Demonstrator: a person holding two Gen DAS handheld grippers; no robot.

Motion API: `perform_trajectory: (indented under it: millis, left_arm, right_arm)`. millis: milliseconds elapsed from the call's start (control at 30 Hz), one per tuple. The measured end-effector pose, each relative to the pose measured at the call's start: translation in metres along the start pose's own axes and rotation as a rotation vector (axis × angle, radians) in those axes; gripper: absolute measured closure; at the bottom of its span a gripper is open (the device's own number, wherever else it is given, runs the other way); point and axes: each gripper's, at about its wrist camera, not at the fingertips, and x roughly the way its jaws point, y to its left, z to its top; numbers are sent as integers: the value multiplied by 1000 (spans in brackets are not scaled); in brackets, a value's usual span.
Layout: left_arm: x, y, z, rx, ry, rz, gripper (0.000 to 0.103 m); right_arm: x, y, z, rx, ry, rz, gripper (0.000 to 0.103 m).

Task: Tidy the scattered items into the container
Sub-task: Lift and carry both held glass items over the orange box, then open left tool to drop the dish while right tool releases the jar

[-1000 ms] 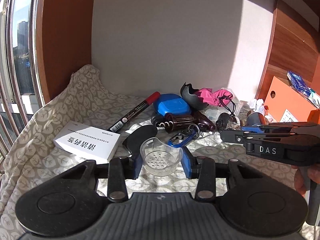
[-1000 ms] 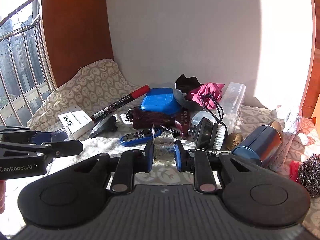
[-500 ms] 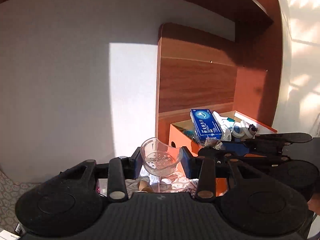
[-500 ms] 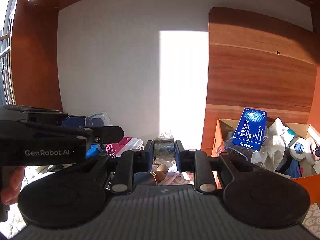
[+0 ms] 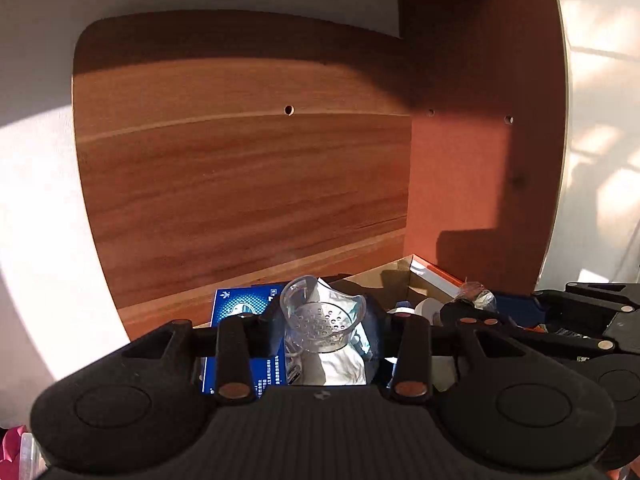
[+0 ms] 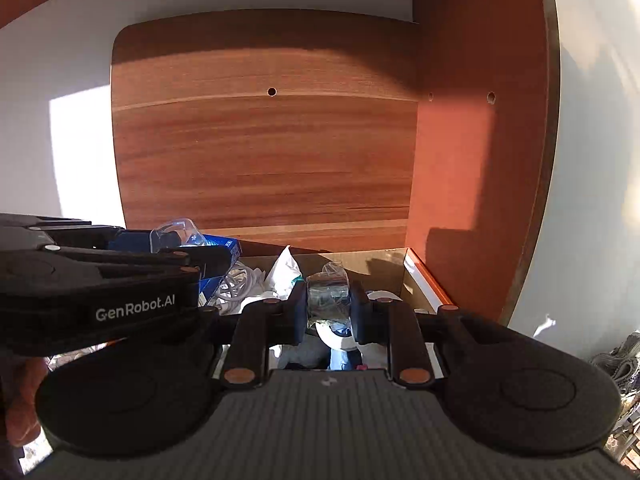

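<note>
Jaws of the left gripper, seen from the left wrist, clamp a clear perforated plastic cup between their blue pads; the cup hangs over the open orange cardboard box, above a blue printed carton and crumpled white material lying inside. At the right edge the right gripper reaches in over the same box with a crinkled wrapped object at its tip. A wood-grain panel stands behind the box. From the right wrist, the right gripper's jaws are nearly together and pinch a small dark roll in clear wrap, held above the box interior, where white cords and white wrappings lie. The left gripper enters from the left, carrying the clear cup just above the blue carton. A hand shows at the lower left edge.
</note>
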Motion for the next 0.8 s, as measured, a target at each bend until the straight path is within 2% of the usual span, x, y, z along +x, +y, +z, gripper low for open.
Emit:
perform_trajectory:
  millis: [133, 333, 600, 700, 800]
  left_arm:
    - [33, -8, -2, -10, 18, 80, 64]
    - [62, -3, -9, -5, 55, 139, 64]
    - [79, 7, -12, -41, 96, 143, 63]
    - [78, 6, -12, -41, 82, 160, 47]
    - [78, 3, -11, -37, 68, 179, 42]
  right_arm:
    - [28, -6, -2, 12, 22, -28, 81]
    - [52, -9, -6, 28, 50, -42, 81]
    - [66, -8, -6, 54, 63, -36, 81]
    - [65, -9, -5, 59, 64, -40, 78]
    - [62, -7, -5, 49, 60, -56, 78]
